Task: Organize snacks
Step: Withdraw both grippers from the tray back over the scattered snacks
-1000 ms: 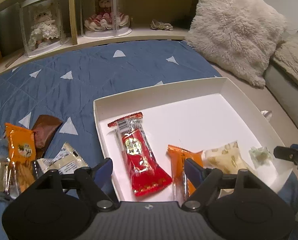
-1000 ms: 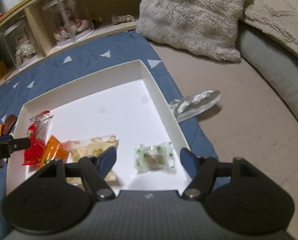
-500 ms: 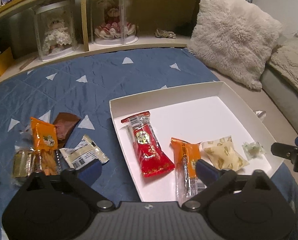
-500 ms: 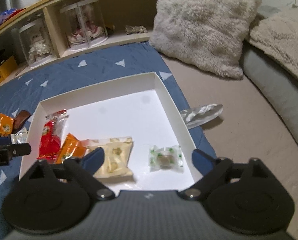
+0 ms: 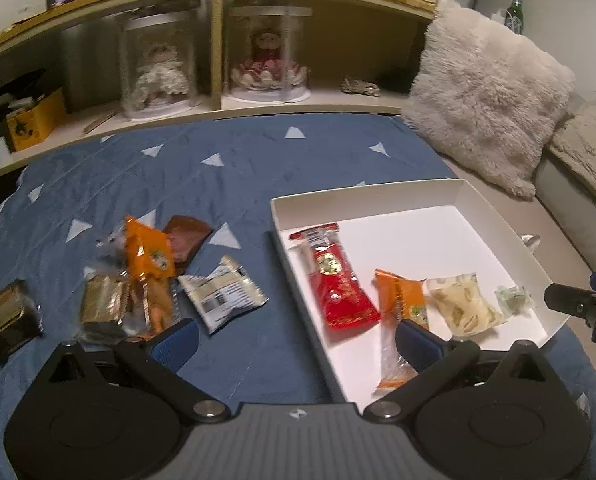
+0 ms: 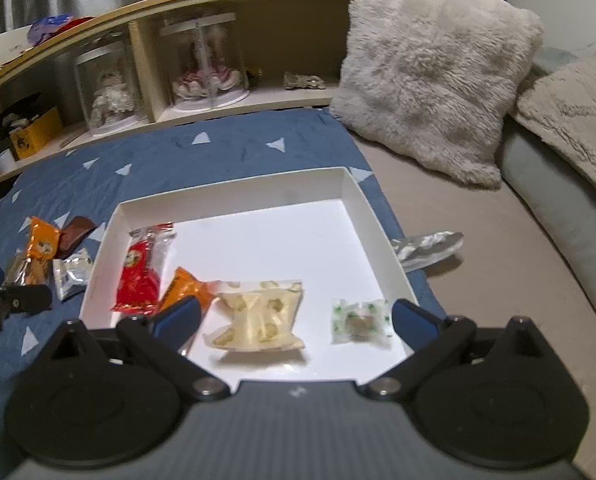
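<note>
Now both grippers stand back from the white tray (image 6: 110, 236), pulled away and higher than a second ago, so more of the blue quilt (image 5: 226, 184) and the shelf behind shows. The left gripper (image 5: 296, 336) and the right gripper (image 6: 294, 318) have spread their jaws from partly closed to fully apart, and nothing sits between the fingers of either. In the tray lie four snacks in a row along its near side: a red packet (image 5: 335, 280), an orange packet (image 5: 399, 300), a pale clear bag (image 6: 258, 316) and a small green-and-white candy (image 6: 359, 320). The remaining snacks lie loose on the quilt left of the tray: an orange pouch (image 5: 148, 250), a brown wrapper (image 5: 186, 236), a white-and-black packet (image 5: 222, 296) and two dark gold bars (image 5: 102, 308).
</note>
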The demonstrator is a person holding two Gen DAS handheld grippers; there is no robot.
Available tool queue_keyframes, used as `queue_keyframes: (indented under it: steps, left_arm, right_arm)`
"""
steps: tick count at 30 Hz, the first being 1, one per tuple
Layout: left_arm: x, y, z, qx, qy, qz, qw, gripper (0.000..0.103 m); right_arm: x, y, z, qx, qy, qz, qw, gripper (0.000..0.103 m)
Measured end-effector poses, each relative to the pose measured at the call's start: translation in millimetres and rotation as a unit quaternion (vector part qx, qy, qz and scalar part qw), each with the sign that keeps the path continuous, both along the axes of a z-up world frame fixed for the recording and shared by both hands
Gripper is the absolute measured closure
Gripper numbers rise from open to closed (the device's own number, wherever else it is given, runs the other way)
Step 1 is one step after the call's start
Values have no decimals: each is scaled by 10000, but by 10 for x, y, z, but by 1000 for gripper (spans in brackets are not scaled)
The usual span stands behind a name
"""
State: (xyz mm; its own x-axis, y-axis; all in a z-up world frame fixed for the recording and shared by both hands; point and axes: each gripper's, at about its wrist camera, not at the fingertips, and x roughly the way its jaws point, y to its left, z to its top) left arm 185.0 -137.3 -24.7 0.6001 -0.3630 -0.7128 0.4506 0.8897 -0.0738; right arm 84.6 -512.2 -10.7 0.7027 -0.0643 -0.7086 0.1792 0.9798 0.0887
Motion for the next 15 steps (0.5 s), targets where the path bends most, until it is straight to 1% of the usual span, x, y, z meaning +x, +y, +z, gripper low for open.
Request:
queue_keyframes:
  steps: [4,12,15]
  left_arm:
    - [-40,140,3,-51,28,93,9999,0]
    - [-91,487,83,-181,-5,344,9992,0]
    - [-116,662,101,-151,-108,421,9989,0]
  right_arm:
    - [9,118,40,-17,-39,170,9998,1]
    - [109,391,80,123,-81,486,9987,1]
    - [150,501,92,230,-103,590,9979,1]
